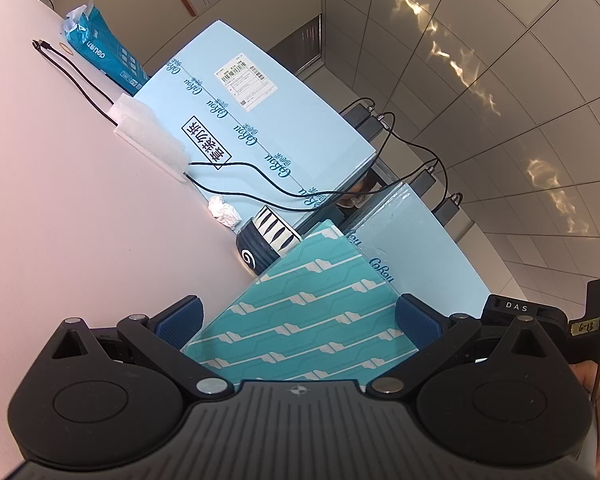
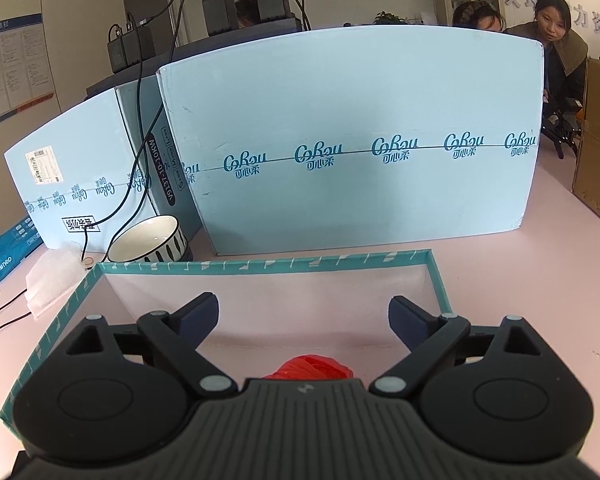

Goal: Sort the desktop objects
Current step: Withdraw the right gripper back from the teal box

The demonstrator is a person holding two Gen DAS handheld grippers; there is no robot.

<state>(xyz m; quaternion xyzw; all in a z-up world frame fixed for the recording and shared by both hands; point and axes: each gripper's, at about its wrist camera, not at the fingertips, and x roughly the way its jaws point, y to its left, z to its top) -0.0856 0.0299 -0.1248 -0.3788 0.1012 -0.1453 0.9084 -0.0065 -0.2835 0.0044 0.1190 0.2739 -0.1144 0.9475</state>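
In the right wrist view a large teal-rimmed open box (image 2: 260,261) stands on the pink table. My right gripper (image 2: 304,320) hangs open above its inside. A red crinkled object (image 2: 310,365) lies on the box floor just under the gripper, partly hidden by the gripper body. In the left wrist view, which is strongly rolled, a teal patterned box face (image 1: 300,312) fills the gap between my left gripper's (image 1: 300,320) wide-spread fingers and reaches toward both blue pads. Nothing shows the pads pressing on it.
A dark patterned bowl (image 2: 148,240) sits behind the box's left corner, with crumpled tissue (image 1: 224,210), white foam (image 2: 52,276) and black cables (image 1: 240,190) nearby. Tall light-blue cartons (image 2: 360,140) wall the back. A brown cardboard box (image 2: 598,140) stands right; people (image 2: 560,40) are behind.
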